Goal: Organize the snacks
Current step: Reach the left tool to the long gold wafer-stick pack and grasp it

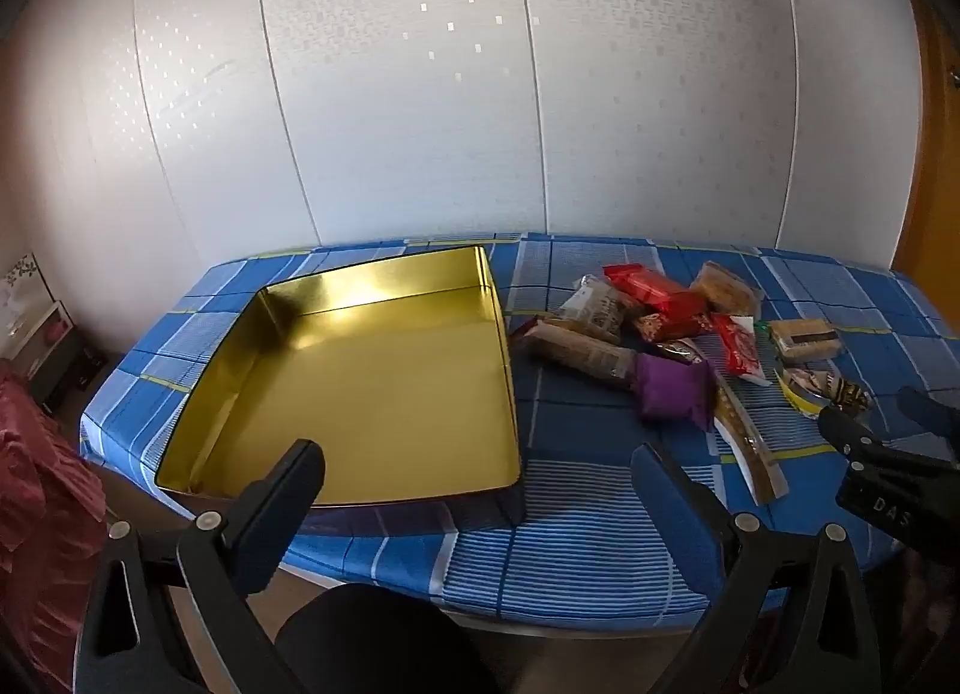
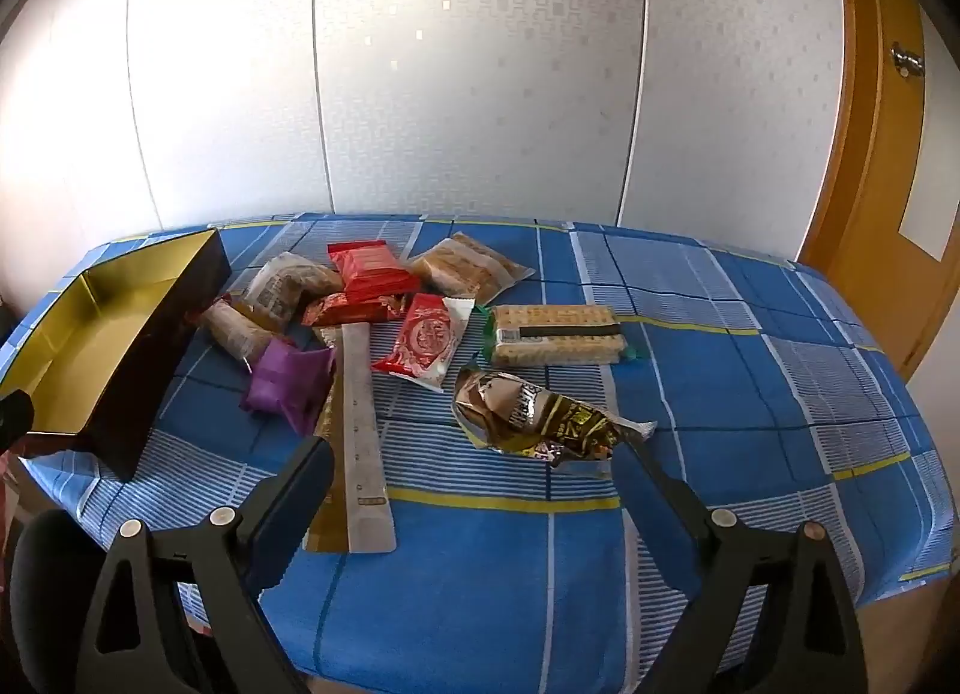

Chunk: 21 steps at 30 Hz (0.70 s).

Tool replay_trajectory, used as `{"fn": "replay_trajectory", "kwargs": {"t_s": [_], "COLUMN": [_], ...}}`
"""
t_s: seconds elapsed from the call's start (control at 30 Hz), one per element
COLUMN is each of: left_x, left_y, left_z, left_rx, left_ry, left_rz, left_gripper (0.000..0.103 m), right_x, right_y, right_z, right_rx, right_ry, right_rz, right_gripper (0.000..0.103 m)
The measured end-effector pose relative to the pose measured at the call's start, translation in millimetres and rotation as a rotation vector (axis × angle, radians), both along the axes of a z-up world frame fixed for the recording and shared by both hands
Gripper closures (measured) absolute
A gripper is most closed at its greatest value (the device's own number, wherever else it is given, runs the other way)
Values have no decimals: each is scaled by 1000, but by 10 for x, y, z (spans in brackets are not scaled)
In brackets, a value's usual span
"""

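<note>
We can't read most wrapper print; fisheye blur smears it. The gold tin (image 1: 384,370) is cut off at the left edge in the right wrist view, so only its dark outer wall and part of the gold inside show there. A dark rounded shape at the bottom of the left wrist view hides the near tabletop (image 2: 750,370) edge; we can't tell what it is.

Left hand-held gripper (image 1: 480,484): fingers spread wide, nothing btwn them, hanging over the tin's near right corner & the checked blue cloth. Right hand-held gripper (image 2: 474,484): also spread wide, empty, above the cloth near the snack pile.

Snacks lie loose on the tabletop, right of the tin, none inside it. Purple packet (image 2: 288,388) sits just beside the long silver-gold stick pack (image 2: 360,442), which runs toward the right gripper's left finger. Red-white packet (image 2: 426,343) lies mid-pile; cracker pack (image 2: 555,334) to its right; crumpled brown-gold wrapper (image 2: 540,412) nearest us. Red packet (image 2: 369,268) & tan packs at the back overlap, edges hidden.

Around: white patterned wall panels, wooden door (image 2: 888,184) at right, red fabric (image 1: 42,490) at left.
</note>
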<state>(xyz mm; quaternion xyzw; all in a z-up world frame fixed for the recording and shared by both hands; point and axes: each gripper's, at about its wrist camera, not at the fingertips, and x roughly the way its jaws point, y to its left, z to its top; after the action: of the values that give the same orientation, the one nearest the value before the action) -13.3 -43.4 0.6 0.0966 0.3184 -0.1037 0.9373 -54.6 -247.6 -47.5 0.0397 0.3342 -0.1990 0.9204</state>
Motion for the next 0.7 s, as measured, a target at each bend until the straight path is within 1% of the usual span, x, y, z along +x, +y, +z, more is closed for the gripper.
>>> {"fn": "replay_trajectory", "kwargs": {"t_s": [0.5, 0.7], "left_x": [-47, -66], "left_y": [-143, -211], "left_z": [27, 33], "left_rx": [18, 26], "left_ry": [-9, -9], "left_rz": [-49, -75], "left_gripper": [0, 0], "right_x": [-51, -99], "right_y": [-49, -123], "right_z": [43, 54], "right_rx": [-6, -15], "right_ry": [-25, -70], "right_rz": [-29, -54], "right_gripper": [8, 8]}}
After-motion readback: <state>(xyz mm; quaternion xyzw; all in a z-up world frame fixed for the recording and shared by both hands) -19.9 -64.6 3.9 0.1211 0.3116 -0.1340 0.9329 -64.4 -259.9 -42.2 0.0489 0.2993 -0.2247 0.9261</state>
